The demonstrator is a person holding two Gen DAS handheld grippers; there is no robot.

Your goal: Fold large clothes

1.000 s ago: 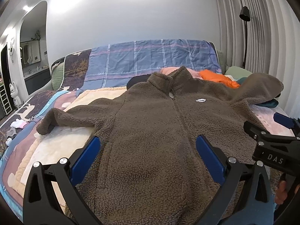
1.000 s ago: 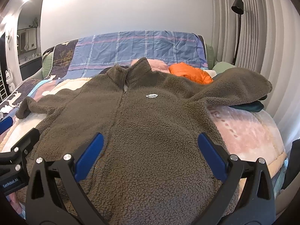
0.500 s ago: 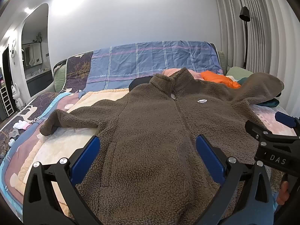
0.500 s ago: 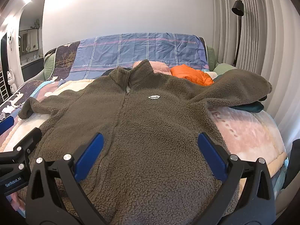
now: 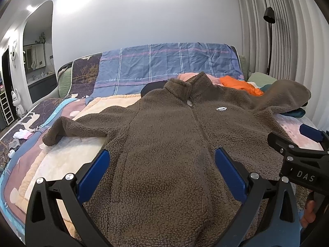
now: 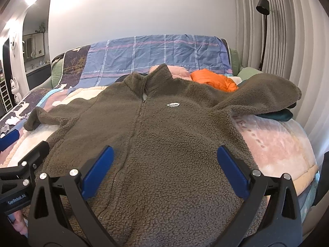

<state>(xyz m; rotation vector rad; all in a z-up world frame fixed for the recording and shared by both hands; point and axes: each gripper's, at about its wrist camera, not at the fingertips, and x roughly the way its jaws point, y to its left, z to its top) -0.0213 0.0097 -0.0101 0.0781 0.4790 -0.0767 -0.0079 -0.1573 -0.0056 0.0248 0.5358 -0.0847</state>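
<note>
A brown fleece jacket (image 5: 164,144) (image 6: 174,140) lies front up and zipped on the bed, collar at the far end, both sleeves spread out. Its right sleeve (image 6: 263,94) rests on a pile of clothes. My left gripper (image 5: 162,168) hovers open over the jacket's lower left front, nothing between its blue pads. My right gripper (image 6: 164,164) hovers open over the lower right front, also empty. Each gripper shows at the edge of the other's view: the right gripper (image 5: 298,154), the left gripper (image 6: 18,160).
The bed carries a cream and pink blanket (image 5: 61,158), a blue plaid cover (image 5: 164,63) at the head, and orange (image 6: 213,80), pink and teal clothes at the far right. Small socks (image 5: 22,133) lie at the left edge. A black floor lamp (image 6: 263,20) stands by the curtain.
Both cameras have drawn back and risen slightly, so the jacket sits a little lower and farther in view. The jacket itself has not moved, and both grippers stay open.
</note>
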